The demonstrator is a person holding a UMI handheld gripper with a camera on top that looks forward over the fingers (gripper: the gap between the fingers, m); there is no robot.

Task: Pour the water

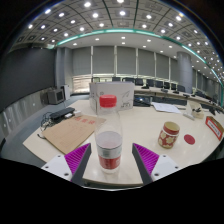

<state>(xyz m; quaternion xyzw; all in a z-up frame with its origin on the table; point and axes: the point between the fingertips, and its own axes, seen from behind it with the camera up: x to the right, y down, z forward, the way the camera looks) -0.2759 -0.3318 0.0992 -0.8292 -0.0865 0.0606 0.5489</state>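
Tool (109,160): nearest the camera, its two fingers carry magenta pads (80,158) and stand apart around a clear cup; whether both pads press its sides cannot be told.
Clear cup (108,140): a tall transparent plastic tumbler, upright between the fingers, with a red band around its lower half; any writing on the band is too small to read.
Worktop (135,128): pale and smooth, it carries everything else and runs away from the fingers.
Brown sheet (70,132): flat, matte, paper-like, lying on the worktop to the left of the cup, beyond the left finger.
Dark object (62,115): small and black, lying past the brown sheet; its kind cannot be told.
Jug (110,98): a wide translucent container with a red label, standing well beyond the cup, almost straight ahead of it; the label's text is not readable.
Patterned mug (169,134): short and round, red and cream, standing on the worktop right of the cup, beyond the right finger.
Red disc (190,139): small and flat, just right of the mug.
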